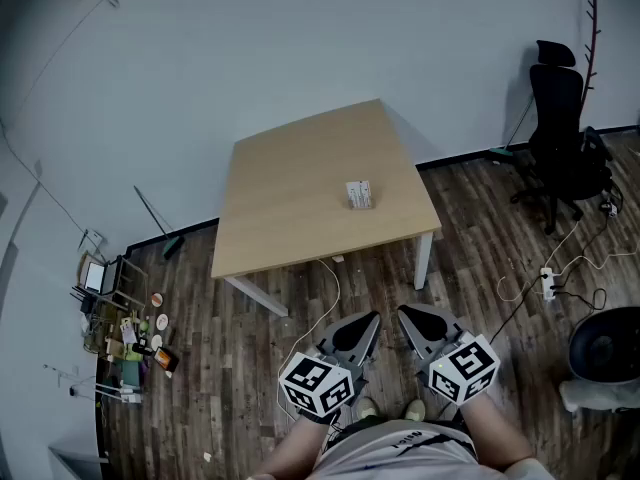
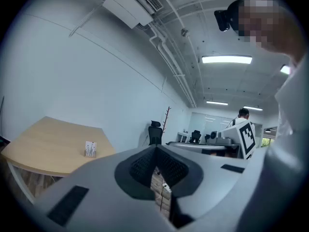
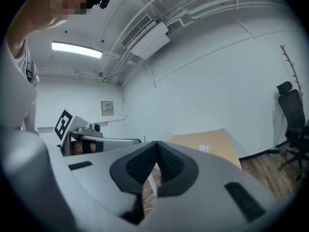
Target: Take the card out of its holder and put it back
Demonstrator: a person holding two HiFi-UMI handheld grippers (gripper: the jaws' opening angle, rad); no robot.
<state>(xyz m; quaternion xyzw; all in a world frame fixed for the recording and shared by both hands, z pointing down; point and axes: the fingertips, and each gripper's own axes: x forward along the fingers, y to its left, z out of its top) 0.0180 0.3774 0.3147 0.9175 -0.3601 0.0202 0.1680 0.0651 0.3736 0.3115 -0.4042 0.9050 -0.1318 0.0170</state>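
Note:
A small white card holder with a card in it (image 1: 359, 194) stands upright on the light wooden table (image 1: 300, 188), right of its middle. Both grippers hang close to the person's body, over the wooden floor and well short of the table's near edge. In the head view the left gripper (image 1: 357, 334) and the right gripper (image 1: 416, 326) point toward the table. In its own view the left gripper (image 2: 155, 149) has its jaw tips together with nothing held, and the holder (image 2: 90, 149) is far off. The right gripper (image 3: 155, 145) is likewise shut and empty, the holder (image 3: 204, 149) distant.
A black office chair (image 1: 560, 128) and a bare coat stand (image 1: 592, 28) are at the right wall. A power strip with cables (image 1: 548, 283) and a round fan (image 1: 605, 353) lie on the floor at the right. Clutter (image 1: 125, 338) fills the left floor.

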